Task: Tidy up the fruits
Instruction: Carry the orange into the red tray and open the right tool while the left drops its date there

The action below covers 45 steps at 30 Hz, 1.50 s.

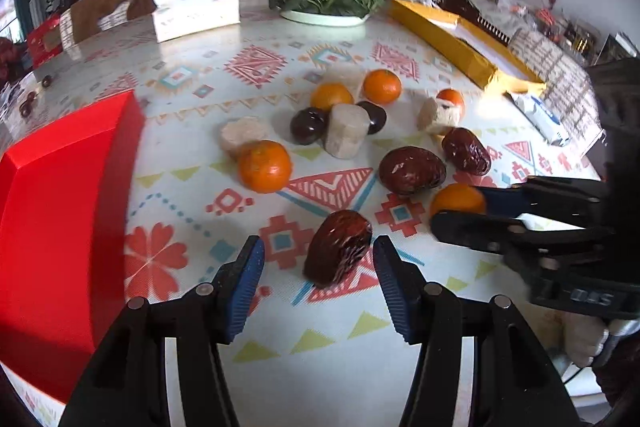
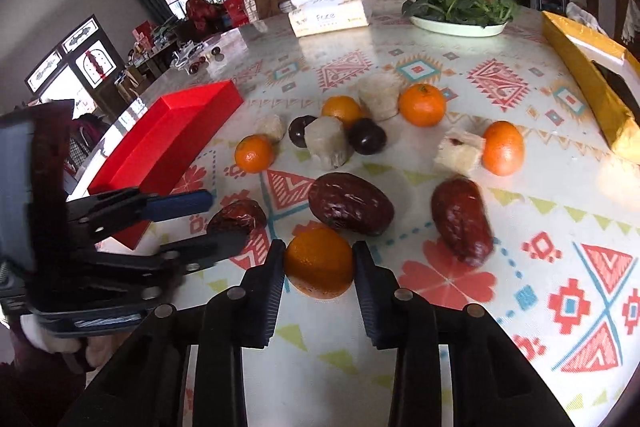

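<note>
A patterned table point(image 1: 320, 347) holds a scatter of fruit between a red tray point(image 1: 60, 227) at its left and a yellow box point(image 1: 452, 39) at its far right, with a tissue box point(image 1: 196, 7) and a plate of greens point(image 1: 324, 17) beyond. The left gripper point(image 1: 319, 259) stands open around a red date point(image 1: 338, 253), one blue pad just beside the fruit and the other clear of it; the date rests on the table near the tray. The right gripper point(image 2: 319, 267) brackets a tangerine point(image 2: 319, 261) with both pads at or almost on its skin; whether it presses yet cannot be told. More tangerines, dates, dark round fruits and pale cut chunks lie farther back, apart from both tools. Both pieces look light. The tangerine is round with a soft, giving peel, so it is best taken across its widest middle with gentle pressure, lest it roll or bruise. The date, wrinkled and glossy, seems firm yet slick; its short sides, at mid-length, likely offer the surest hold.
</note>
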Motion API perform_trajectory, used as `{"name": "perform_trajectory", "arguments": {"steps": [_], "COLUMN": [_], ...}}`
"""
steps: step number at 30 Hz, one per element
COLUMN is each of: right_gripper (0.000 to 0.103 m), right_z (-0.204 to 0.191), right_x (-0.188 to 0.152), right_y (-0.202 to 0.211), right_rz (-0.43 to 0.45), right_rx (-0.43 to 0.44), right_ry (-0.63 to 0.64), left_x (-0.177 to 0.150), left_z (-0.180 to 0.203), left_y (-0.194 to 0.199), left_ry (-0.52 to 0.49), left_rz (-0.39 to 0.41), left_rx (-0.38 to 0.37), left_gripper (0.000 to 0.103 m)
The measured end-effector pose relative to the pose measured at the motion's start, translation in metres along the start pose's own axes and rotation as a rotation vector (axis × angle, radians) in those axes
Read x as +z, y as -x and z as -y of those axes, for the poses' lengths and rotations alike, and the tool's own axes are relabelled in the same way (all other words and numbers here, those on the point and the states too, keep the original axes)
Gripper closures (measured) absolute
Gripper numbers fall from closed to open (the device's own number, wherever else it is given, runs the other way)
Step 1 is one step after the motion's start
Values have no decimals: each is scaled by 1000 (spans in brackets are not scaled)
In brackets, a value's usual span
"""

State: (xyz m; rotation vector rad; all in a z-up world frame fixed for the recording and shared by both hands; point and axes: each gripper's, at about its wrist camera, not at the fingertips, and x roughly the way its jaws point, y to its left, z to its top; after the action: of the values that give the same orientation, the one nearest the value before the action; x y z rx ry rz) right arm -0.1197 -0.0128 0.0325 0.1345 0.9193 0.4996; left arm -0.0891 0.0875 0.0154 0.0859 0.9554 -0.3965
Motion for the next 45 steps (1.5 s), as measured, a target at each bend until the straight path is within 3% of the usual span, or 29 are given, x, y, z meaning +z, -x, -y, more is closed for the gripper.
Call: {"name": "perform_trajectory", "arguments": {"steps": [4,5,6,11,16,20,24,26,29,33,38,42,45], "right_gripper": [66,66,66,66,66,66,66,66,66,66,66,64,60], "right_z": [4,5,6,-5,-34,-73,-128,-149,-181,-202,-219,-230,-231], "right_x": [-3,-3,-2,6,26,59,105,114,111,90,81,74,75], "right_y": [14,16,18,28,39,52,56,44,-5,-85,-125,-135,-140], "right_rz": [26,27,30,46,76,122,160,139,40,-118,-188,-195,-207], "right_rx": [-20,-22,-22,-6,27,89,238,286,304,283,251,225,221], "right_ry": [-5,-8,-12,1,47,101,150,166,201,193,233,267,260], "left_x": [4,5,5,3,1,-5,-13,-19,-34,-54,-70,-74,-75], "left_z": [9,11,11,-5,-53,-109,-155,-179,-212,-246,-259,-262,-261], "left_y": [-8,-8,-8,7,65,125,162,166,157,128,124,130,136], "left_ry": [-33,-35,-32,63,214,336,401,438,494,564,615,655,671], "left_rz": [-9,-10,-6,39,180,297,350,343,304,223,219,248,270], "left_rx": [42,52,55,18,11,90,217,267,330,332,301,269,245], "left_gripper": [47,51,70,71,72,72,72,72,72,72,71,49,43]}}
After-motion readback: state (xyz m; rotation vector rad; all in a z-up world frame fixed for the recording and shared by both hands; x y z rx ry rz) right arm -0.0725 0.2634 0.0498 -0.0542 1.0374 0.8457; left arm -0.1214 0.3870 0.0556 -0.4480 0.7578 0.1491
